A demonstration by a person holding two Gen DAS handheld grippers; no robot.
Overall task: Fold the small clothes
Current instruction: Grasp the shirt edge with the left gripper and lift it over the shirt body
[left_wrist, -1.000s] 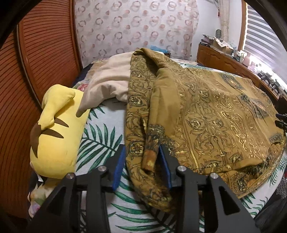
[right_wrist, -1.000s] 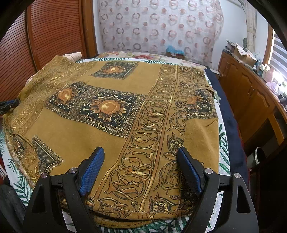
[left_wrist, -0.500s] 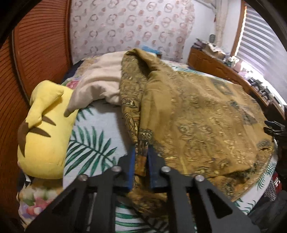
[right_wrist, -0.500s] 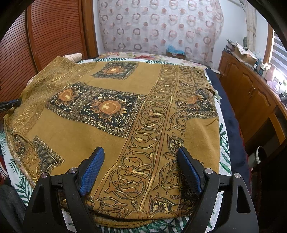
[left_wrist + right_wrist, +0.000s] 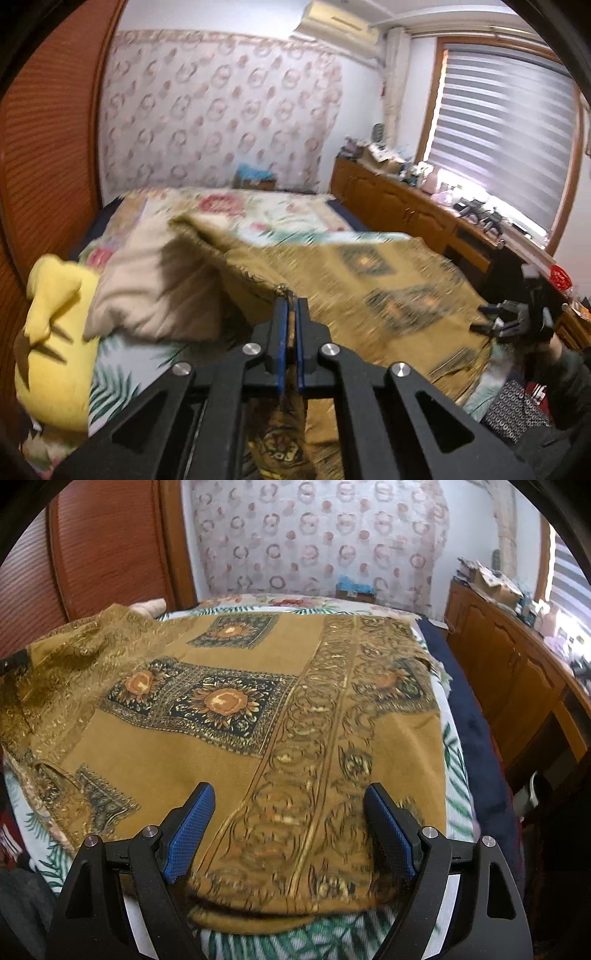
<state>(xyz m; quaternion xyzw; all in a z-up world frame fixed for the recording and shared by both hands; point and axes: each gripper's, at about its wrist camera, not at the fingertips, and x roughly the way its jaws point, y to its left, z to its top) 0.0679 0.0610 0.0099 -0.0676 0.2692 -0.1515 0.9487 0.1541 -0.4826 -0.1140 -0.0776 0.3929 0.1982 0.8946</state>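
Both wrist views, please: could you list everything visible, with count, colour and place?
patterned cloth: one, mustard-gold with dark sunflower panels, spread over the bed
plush toy: one, yellow, bed's left edge
beige cloth: one, beside the toy
bedsheet: one, white with green leaves, under the cloth
cabinet: one, brown wood, below the window
left hand-held gripper: shut on the cloth's edge
right hand-held gripper: open above the cloth's near hem

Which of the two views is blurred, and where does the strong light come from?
Left wrist view: the mustard cloth and bed are smeared by motion, while the left tool is sharp; the window blind glares. Right wrist view: mostly sharp, the cloth softens near the right tool; fisheye bends both.
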